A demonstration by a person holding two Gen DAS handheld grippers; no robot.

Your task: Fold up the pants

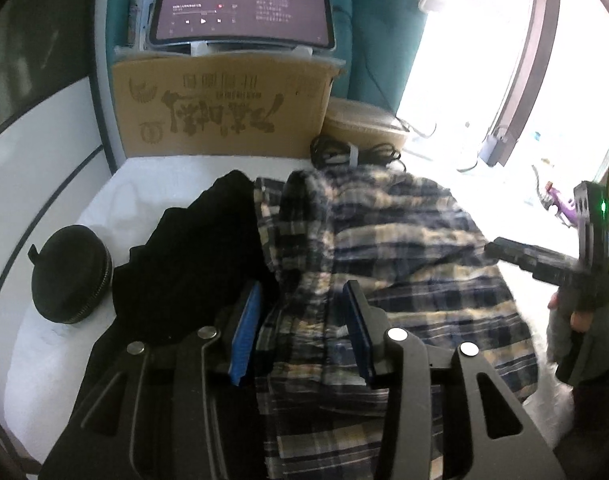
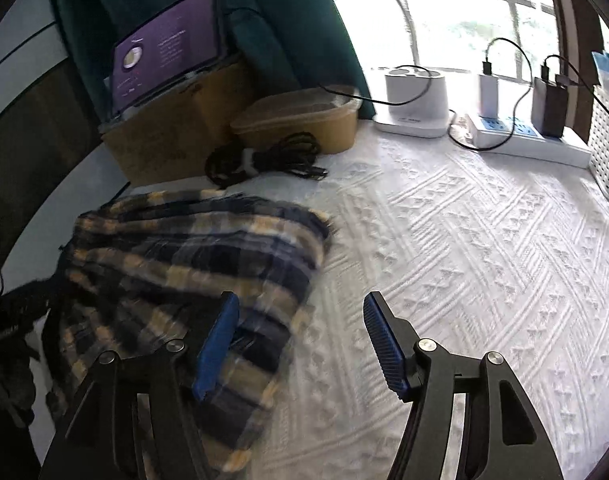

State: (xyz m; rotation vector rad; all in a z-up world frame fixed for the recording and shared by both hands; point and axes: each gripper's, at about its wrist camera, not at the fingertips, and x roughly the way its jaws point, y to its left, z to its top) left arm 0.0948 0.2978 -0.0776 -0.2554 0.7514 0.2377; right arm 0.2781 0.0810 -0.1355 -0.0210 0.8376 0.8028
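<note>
Pants (image 1: 404,248), plaid in navy and yellow, lie bunched on the white textured surface (image 2: 484,248), pushed toward its left side. Left wrist view: my left tongs (image 1: 304,332) stand partly spread above the near end of the plaid cloth, blue pads apart, and the fabric passes under the gap without being pinched, as far as I can judge. A black garment (image 1: 196,256) lies against the left edge of the pants and overlaps them there; a round black zip case (image 1: 70,276) sits just beside it. Behind stand a cardboard box (image 1: 224,108) carrying a tablet (image 1: 244,0), and a coiled black cable (image 1: 352,152) at the far edge of the pants. My right tongs appear at the right of this view, held by a hand (image 1: 580,316). Right wrist view: my right tongs (image 2: 300,344) are spread wide and empty; the left pad hangs over the right border of the pants, the right pad over bare surface. The cloth is blurred here, so finer creases cannot be read. Judgement: a fold looks just laid and let go, and the bundle is thick but uneven. The next move calls for taking a fresh edge with both tongs, pinching only plaid fabric and keeping clear of the black garment, then drawing the layers flat.
</note>
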